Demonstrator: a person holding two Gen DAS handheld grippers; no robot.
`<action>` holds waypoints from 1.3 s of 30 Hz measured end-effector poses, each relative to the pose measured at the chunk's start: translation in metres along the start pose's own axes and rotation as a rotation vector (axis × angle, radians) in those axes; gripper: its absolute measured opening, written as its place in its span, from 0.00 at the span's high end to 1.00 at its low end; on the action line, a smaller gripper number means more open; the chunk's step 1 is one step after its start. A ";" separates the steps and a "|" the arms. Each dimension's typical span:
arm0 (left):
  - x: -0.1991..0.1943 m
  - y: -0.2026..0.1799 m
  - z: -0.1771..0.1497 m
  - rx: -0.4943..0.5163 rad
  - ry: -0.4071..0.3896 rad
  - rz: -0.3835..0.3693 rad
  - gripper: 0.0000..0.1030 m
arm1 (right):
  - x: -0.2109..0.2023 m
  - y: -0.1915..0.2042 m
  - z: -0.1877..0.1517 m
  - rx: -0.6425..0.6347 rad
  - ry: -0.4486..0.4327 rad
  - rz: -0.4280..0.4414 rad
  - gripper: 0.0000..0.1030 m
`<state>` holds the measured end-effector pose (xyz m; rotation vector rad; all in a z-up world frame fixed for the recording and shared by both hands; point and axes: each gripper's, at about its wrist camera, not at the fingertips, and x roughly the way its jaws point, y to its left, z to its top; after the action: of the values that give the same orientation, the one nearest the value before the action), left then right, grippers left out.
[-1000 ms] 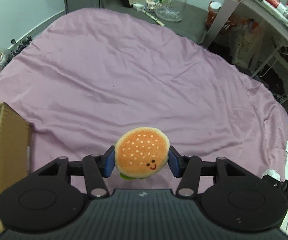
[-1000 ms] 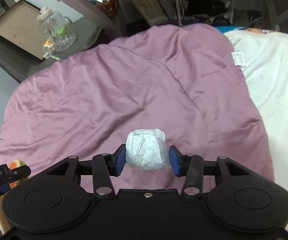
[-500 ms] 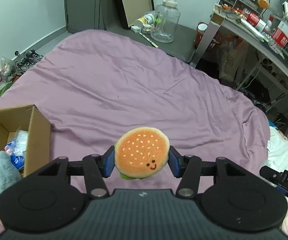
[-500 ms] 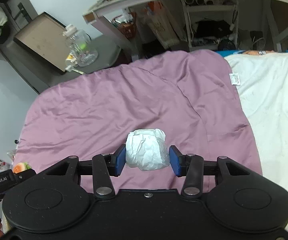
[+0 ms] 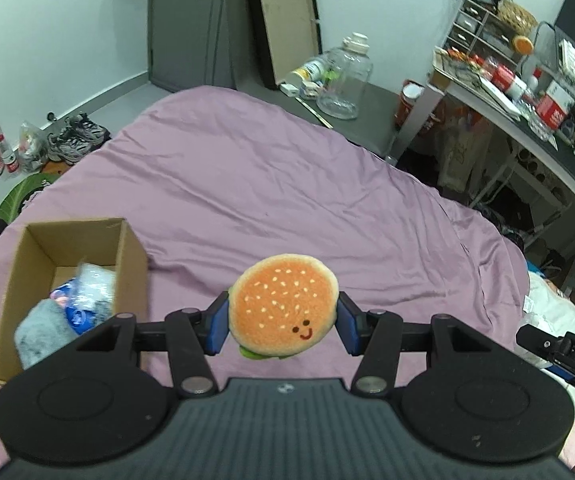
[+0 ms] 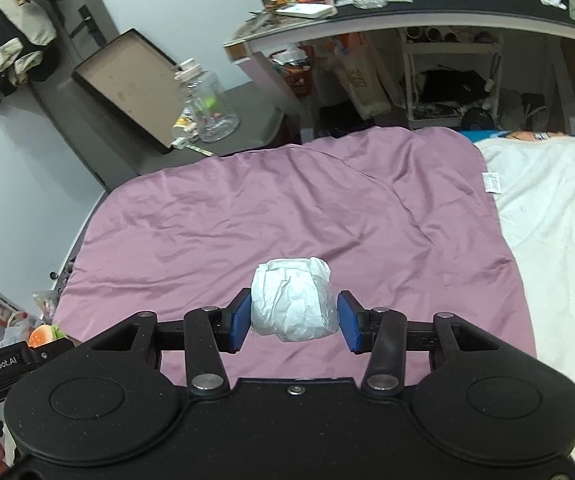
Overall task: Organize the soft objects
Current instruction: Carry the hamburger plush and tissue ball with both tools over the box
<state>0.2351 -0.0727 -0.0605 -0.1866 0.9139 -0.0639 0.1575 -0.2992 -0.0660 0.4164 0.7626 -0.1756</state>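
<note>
My left gripper (image 5: 282,328) is shut on a plush burger (image 5: 283,304) with a smiling face, held above the purple bedspread (image 5: 271,184). An open cardboard box (image 5: 67,280) sits on the bed to its left, holding a grey fluffy item (image 5: 41,326) and a blue-and-white plastic packet (image 5: 87,296). My right gripper (image 6: 292,326) is shut on a white crumpled wad (image 6: 292,299) wrapped in clear film, held above the bedspread (image 6: 287,208). The left gripper and burger (image 6: 41,336) show at the left edge of the right wrist view.
A white blanket (image 6: 559,232) lies to the right of the purple bedspread. A clear jar (image 5: 343,80) and a leaning board (image 5: 287,20) stand beyond the bed. A cluttered desk (image 5: 527,92) runs along the right. Shoes (image 5: 75,140) and bags lie on the floor at left.
Both grippers have risen and pulled back from the bed, each keeping its object. The cardboard box has come fully into the left wrist view.
</note>
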 end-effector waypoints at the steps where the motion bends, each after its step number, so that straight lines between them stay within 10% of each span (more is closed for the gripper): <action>1: -0.002 0.005 0.000 -0.006 -0.004 0.001 0.49 | -0.001 0.005 -0.001 -0.006 0.000 0.004 0.56; 39: -0.049 0.219 0.008 -0.217 -0.072 0.078 0.48 | -0.010 0.227 -0.074 -0.278 0.024 0.156 0.56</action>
<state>0.2068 0.1495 -0.0585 -0.3519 0.8542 0.1141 0.1719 -0.0623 -0.0388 0.2126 0.7624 0.0813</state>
